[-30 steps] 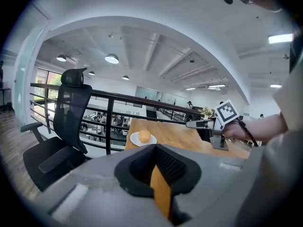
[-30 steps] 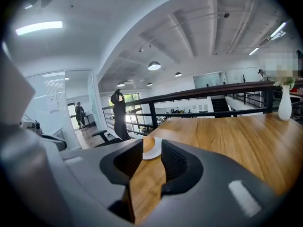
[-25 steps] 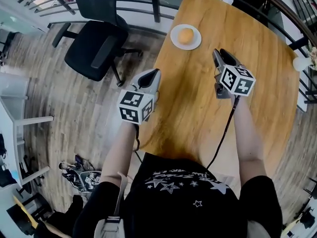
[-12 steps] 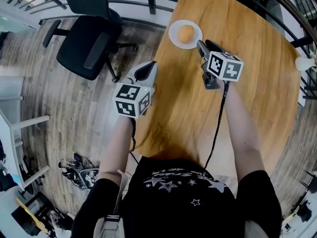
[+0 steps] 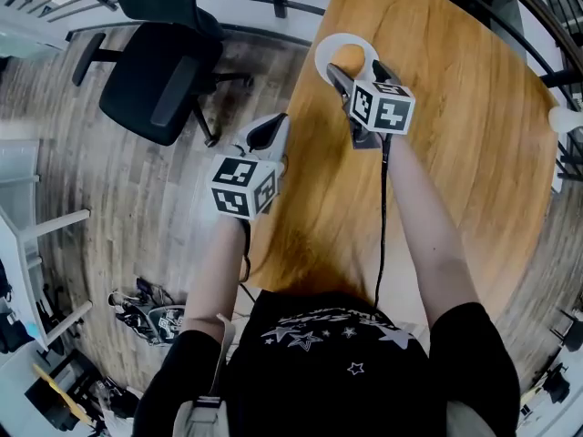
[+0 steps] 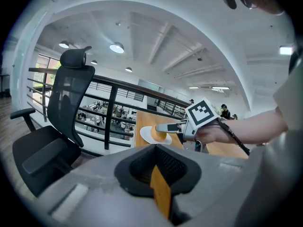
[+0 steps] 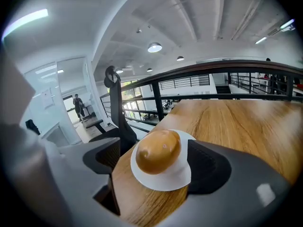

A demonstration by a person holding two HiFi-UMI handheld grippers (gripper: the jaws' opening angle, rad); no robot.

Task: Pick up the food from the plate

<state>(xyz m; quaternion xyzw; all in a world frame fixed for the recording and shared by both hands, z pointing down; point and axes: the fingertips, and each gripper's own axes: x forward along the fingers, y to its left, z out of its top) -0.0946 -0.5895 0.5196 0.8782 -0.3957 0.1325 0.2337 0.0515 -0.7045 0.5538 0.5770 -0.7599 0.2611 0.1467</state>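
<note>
A golden-brown bread roll [image 7: 158, 150] lies on a small white plate [image 7: 165, 179] near the far left corner of the wooden table [image 5: 455, 126]. My right gripper [image 7: 156, 168] hovers low over the plate. Its jaws are opening wide, with the roll [image 5: 345, 58] between them and neither pad touching it. From the left gripper view, the right gripper [image 6: 164, 127] reaches over the roll [image 6: 161, 136] and plate [image 6: 146, 135]. My left gripper [image 5: 271, 135] hangs shut and empty at the table's left edge, well short of the plate [image 5: 326, 51].
A black office chair [image 5: 159, 71] stands on the wood floor left of the table. A dark railing [image 7: 203, 96] runs past the table's far side. A white object [image 5: 565, 116] sits at the right edge. Shoes [image 5: 146, 312] lie on the floor.
My right gripper has moved forward and left to the plate and its jaws have spread wide around the roll. The left gripper has hardly moved.
</note>
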